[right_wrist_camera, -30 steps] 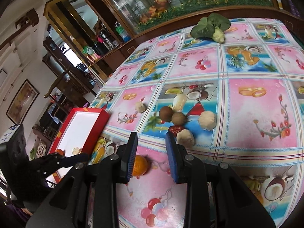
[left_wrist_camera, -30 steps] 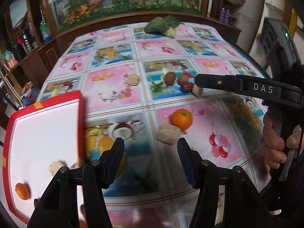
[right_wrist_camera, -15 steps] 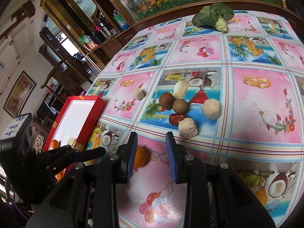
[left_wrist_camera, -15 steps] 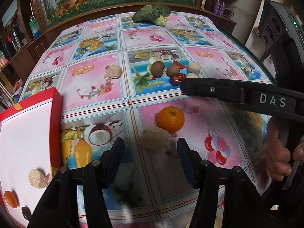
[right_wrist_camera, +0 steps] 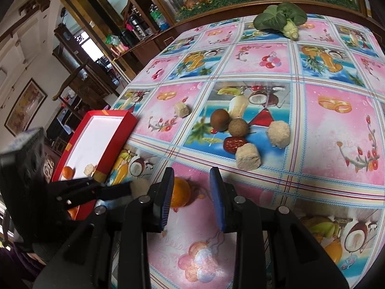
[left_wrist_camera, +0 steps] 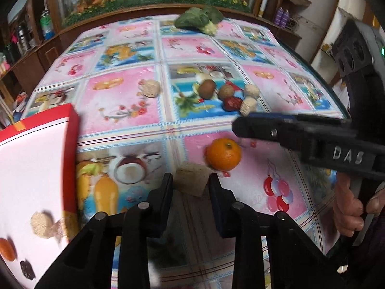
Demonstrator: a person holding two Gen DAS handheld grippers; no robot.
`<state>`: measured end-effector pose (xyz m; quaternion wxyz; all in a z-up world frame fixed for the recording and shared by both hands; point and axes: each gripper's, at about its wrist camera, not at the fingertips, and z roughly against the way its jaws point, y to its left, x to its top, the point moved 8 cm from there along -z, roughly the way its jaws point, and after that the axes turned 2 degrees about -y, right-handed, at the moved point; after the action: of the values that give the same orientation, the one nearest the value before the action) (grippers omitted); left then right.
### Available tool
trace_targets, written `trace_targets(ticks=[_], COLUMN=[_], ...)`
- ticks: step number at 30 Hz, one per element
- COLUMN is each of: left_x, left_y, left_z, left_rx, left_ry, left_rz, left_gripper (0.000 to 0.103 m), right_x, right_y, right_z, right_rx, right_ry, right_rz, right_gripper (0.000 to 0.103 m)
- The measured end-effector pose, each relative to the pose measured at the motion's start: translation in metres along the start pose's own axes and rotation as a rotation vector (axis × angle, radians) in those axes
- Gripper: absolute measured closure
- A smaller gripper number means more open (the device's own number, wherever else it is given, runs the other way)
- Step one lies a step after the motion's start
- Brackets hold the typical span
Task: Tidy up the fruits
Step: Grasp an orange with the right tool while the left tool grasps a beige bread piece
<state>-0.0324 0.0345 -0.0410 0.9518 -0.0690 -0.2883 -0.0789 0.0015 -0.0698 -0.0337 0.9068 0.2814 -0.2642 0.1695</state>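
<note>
- Two grippers are at work over the patterned tablecloth (left_wrist_camera: 125,101); the left gripper (left_wrist_camera: 190,187) has its jaws set around a tan cube-like piece (left_wrist_camera: 190,180), which lies on the cloth just beside the orange (left_wrist_camera: 223,154). The pads look close to its sides, but I cannot tell whether they press it yet.
- That piece looks light, dry and crumbly-surfaced, probably a little soft; a gentle squeeze across its flat opposite faces should hold, while a hard one might crush or shed it.
- Right gripper (right_wrist_camera: 191,192) hangs spread, empty, with the orange just at its left pad.
- Round and smooth-skinned, the orange may roll; taking it across its widest middle seems safest.
- Red tray (left_wrist_camera: 72,130) at the left already holds an orange fruit, a tan piece and a dark one.
- More pieces cluster farther up the cloth.
</note>
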Motion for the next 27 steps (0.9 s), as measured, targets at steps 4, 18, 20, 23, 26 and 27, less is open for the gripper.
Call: trace_targets(ticks=[4, 18, 20, 23, 26, 27], left_x=[0.004, 0.007, 0.008, 0.007, 0.008, 0.008], left_y=[0.012, 0.029, 0.029, 0.029, 0.030, 0.030], left_z=[0.018, 0.036, 0.036, 0.037, 0.038, 0.038], left_rx=[0.046, 0.081, 0.079, 0.083, 0.085, 0.085], left_ry=[-0.050, -0.106, -0.110, -0.109, -0.111, -0.112], left_rz=[0.010, 0.047, 0.047, 0.051, 0.057, 0.061], left_gripper=[0.073, 0.073, 0.073, 0.073, 0.073, 0.073], right_x=[-0.004, -0.019, -0.020, -0.022, -0.022, -0.022], right_y=[0.006, 0.028, 0.030, 0.031, 0.030, 0.030], right_z=[-0.004, -0.026, -0.027, -0.027, -0.026, -0.025], right_rx=[-0.006, -0.111, -0.133, -0.151, -0.144, -0.142], right_ry=[0.012, 0.024, 0.016, 0.012, 0.012, 0.009], right_rz=[0.032, 0.204, 0.233, 0.261, 0.254, 0.247], right_gripper=[0.061, 0.058, 0.058, 0.068, 0.069, 0.069])
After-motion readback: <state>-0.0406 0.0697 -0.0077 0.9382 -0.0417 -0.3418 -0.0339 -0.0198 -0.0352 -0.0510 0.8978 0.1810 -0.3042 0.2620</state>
